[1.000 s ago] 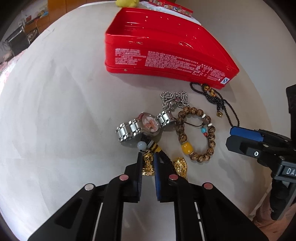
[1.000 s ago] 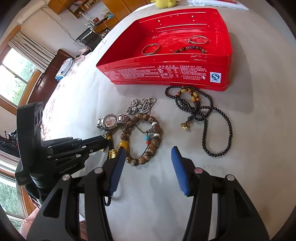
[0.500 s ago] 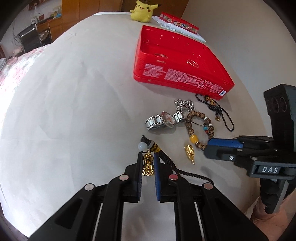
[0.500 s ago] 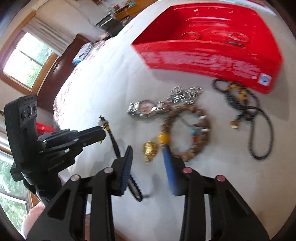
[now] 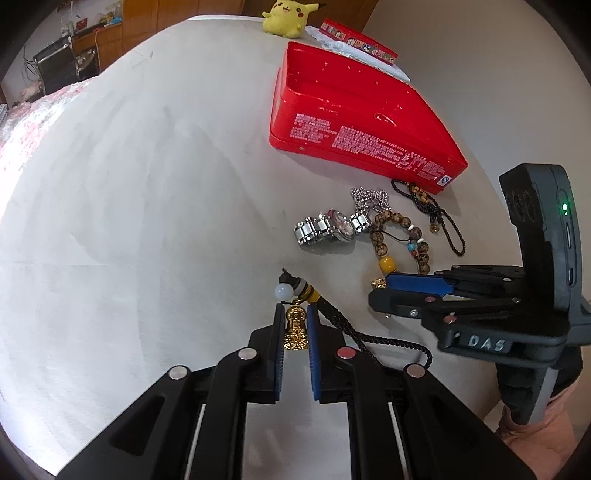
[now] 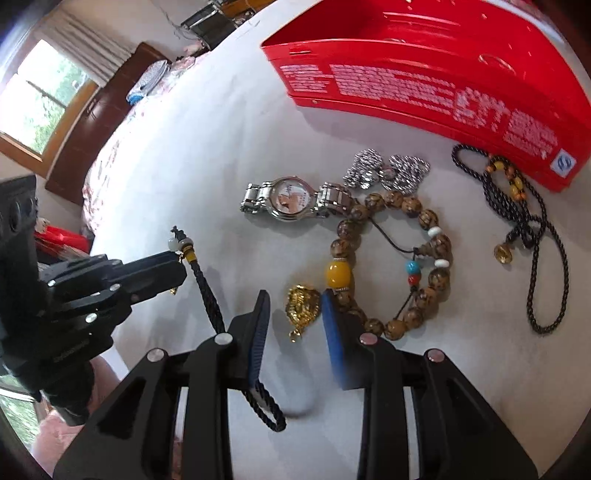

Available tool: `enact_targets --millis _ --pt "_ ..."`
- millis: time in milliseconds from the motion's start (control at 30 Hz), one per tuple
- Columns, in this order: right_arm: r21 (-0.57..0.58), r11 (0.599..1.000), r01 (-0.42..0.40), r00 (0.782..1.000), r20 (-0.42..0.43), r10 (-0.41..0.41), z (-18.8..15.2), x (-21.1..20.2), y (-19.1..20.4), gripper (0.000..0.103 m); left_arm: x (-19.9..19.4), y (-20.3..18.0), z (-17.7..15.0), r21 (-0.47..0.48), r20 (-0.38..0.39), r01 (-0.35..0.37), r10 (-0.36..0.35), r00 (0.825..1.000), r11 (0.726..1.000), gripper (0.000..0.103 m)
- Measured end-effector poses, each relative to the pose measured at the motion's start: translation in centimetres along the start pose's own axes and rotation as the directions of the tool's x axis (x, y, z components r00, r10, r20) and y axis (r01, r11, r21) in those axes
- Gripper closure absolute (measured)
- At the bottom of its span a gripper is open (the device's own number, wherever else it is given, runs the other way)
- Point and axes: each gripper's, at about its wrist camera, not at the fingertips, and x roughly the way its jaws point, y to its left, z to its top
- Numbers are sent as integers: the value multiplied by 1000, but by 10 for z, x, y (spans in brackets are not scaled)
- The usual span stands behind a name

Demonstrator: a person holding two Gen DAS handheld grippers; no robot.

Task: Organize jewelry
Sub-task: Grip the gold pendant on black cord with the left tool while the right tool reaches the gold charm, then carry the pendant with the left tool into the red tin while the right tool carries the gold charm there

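Observation:
My left gripper (image 5: 295, 314) is shut on a gold figure pendant (image 5: 295, 328) with a white bead (image 5: 283, 291) and a black braided cord (image 5: 354, 328), held above the table. It also shows in the right wrist view (image 6: 173, 275). My right gripper (image 6: 295, 310) is open, its pads either side of a second gold pendant (image 6: 303, 304) lying on the table. A silver watch (image 6: 291, 201), a brown bead bracelet (image 6: 424, 266), a silver chain (image 6: 388, 170) and a black bead necklace (image 6: 532, 236) lie nearby. The red tin tray (image 5: 354, 136) stands behind them.
A yellow plush toy (image 5: 288, 18) and a flat red box (image 5: 358, 40) sit at the far edge behind the tray. The white table (image 5: 129, 203) stretches to the left. A window and dark cabinets (image 6: 107, 103) stand beyond the table.
My left gripper has lifted and drawn back with the gold figure pendant and cord. My right gripper has moved left and down around the second gold pendant, its jaws narrower than before.

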Motion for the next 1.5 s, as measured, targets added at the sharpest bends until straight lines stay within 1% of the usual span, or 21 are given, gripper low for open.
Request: enact_targets --millis 67,167,233,400,700,867,967,1100,1333,1500 --pt "-15 1000 24 1000 4 -24 1 2 0 85 0 0 0 0 2 5 -5 1000 1000 92" --pt "-17 1000 24 1000 7 -24 0 2 2 85 -1 0 1 3 3 10 -10 1000 1000 92" --pt "-3 1000 -5 1000 9 5 -1 -2 0 85 -2 -1 1 6 5 14 -14 1000 1000 92" --pt "5 1000 -24 998 54 24 -6 -21 -8 85 -7 -10 5 24 24 17 -18 1000 1000 92" --pt "38 999 21 996 82 -24 -18 -37 -28 85 -7 -32 11 63 48 -20 17 999 998 92" --pt "46 998 35 995 94 -40 -16 -41 -26 85 -1 -42 13 74 42 -34 31 999 997 92" --pt "48 998 39 993 108 -44 -16 -48 -26 85 -2 -46 16 76 54 -50 46 997 996 92" --pt "56 997 51 989 138 -59 -14 -60 -34 85 -5 -51 24 77 68 -63 58 996 995 92" --pt "63 996 66 977 198 -77 -4 -87 -47 85 -20 -69 45 108 125 -86 72 989 990 92" --pt "65 994 87 960 261 -101 13 -116 -47 85 -36 -86 66 137 177 -90 65 982 987 92"
